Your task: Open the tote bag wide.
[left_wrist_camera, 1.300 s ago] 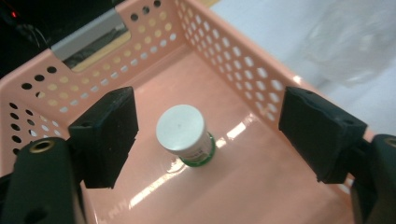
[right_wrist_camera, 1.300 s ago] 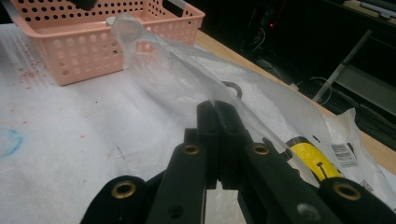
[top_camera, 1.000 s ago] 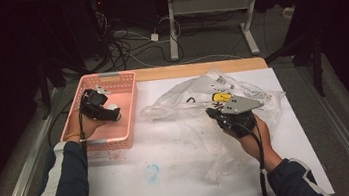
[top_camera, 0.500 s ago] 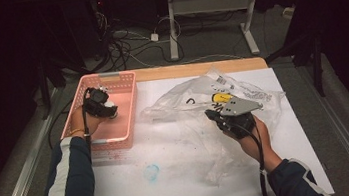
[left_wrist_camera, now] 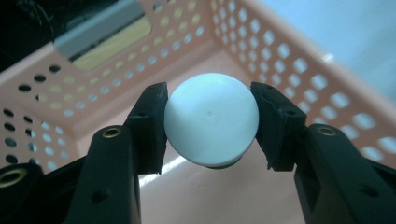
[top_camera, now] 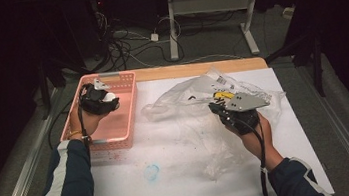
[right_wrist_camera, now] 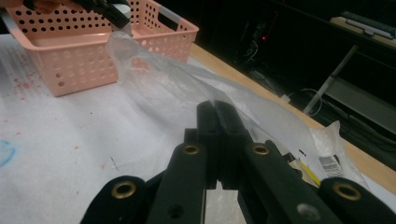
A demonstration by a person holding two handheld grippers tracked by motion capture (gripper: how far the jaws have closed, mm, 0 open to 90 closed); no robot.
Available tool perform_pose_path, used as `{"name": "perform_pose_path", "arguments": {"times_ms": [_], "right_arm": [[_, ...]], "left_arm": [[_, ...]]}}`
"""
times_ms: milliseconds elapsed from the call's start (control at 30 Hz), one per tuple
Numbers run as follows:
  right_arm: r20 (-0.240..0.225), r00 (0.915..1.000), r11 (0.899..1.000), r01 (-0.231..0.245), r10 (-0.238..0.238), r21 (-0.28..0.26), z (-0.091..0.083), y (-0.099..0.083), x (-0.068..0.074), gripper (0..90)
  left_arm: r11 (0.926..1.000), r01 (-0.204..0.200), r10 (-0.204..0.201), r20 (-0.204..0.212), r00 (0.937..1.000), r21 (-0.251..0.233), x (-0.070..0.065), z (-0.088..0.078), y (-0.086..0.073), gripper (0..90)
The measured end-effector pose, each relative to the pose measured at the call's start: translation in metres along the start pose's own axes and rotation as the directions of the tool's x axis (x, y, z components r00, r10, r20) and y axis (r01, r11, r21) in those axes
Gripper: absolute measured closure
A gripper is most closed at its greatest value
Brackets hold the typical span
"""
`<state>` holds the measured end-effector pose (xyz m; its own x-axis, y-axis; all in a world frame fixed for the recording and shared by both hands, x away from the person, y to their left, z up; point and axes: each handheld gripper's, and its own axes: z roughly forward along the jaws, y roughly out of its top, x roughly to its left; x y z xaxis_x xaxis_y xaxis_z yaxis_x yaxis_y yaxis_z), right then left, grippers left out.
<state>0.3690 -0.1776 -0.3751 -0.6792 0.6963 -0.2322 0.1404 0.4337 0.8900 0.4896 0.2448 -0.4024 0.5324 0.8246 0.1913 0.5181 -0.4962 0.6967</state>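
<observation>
In the left gripper view a white ball (left_wrist_camera: 211,125) sits squeezed between the two black pads of my left gripper (left_wrist_camera: 211,128), just above the floor of a pink perforated basket (left_wrist_camera: 289,60). Its jaws have just been closing, with the ball between them. From above, the left gripper (top_camera: 103,99) hangs inside the basket (top_camera: 116,133) with the ball (top_camera: 109,98) at its tip. My right gripper (top_camera: 217,107) rests on a crumpled clear plastic bag (top_camera: 183,102). Its jaws (right_wrist_camera: 217,109) are shut on a fold of the bag's film (right_wrist_camera: 163,84).
White paper (top_camera: 173,184) covers the wooden table (top_camera: 184,70) and has a blue smudge (top_camera: 151,172). Inside the bag lie a yellow piece (top_camera: 223,94) and a white label (top_camera: 221,78). Cables and a desk frame stand on the dark floor beyond. The basket (right_wrist_camera: 70,65) is at the far left.
The left gripper's jaws have closed on the white ball in the basket, and it has risen slightly. The right hand has stayed on the bag.
</observation>
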Motion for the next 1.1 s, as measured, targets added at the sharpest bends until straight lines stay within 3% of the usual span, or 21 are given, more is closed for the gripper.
{"name": "perform_pose_path", "arguments": {"times_ms": [100,267,400,500,567,700,800,867,1100], "right_arm": [[0.013,0.9999,1.000,-0.003,0.003,-0.011,-0.002,0.002,-0.002,90.0],[0.035,0.9994,1.000,-0.001,0.002,-0.026,-0.003,0.006,-0.003,90.0],[0.049,0.9988,0.999,0.001,0.001,-0.032,-0.003,0.007,-0.004,90.0],[0.072,0.9973,0.999,-0.008,0.012,-0.047,-0.002,0.007,-0.004,90.0],[0.075,0.9971,0.999,-0.008,0.012,-0.045,-0.002,0.007,-0.005,90.0],[0.076,0.9970,0.999,-0.009,0.012,-0.047,-0.002,0.007,-0.005,90.0],[0.088,0.9961,0.998,-0.008,0.013,-0.062,-0.003,0.007,-0.004,90.0],[0.092,0.9957,0.998,-0.006,0.013,-0.069,-0.004,0.008,-0.004,90.0],[0.072,0.9973,0.999,-0.007,0.011,-0.052,0.000,0.007,0.000,90.0]], "left_arm": [[0.9965,0.001,0.002,0.028,0.9996,-0.083,-0.010,-0.012,0.002,48.0],[0.9833,-0.026,0.037,0.057,0.9977,-0.180,-0.029,-0.030,0.002,48.1],[0.9692,-0.057,0.074,0.061,0.9954,-0.240,-0.042,-0.045,0.003,48.1],[0.9578,-0.049,0.080,0.100,0.9918,-0.283,-0.053,-0.055,0.002,48.1],[0.9509,-0.084,0.117,0.096,0.9885,-0.298,-0.063,-0.061,0.001,48.1],[0.9340,-0.111,0.156,0.108,0.9817,-0.339,-0.082,-0.072,-0.002,48.2],[0.9217,-0.114,0.180,0.149,0.9722,-0.371,-0.096,-0.076,-0.002,48.2],[0.9124,-0.153,0.225,0.153,0.9623,-0.380,-0.109,-0.073,-0.001,48.1],[0.9035,-0.207,0.302,0.216,0.9285,-0.376,-0.149,-0.050,0.013,48.1]]}}
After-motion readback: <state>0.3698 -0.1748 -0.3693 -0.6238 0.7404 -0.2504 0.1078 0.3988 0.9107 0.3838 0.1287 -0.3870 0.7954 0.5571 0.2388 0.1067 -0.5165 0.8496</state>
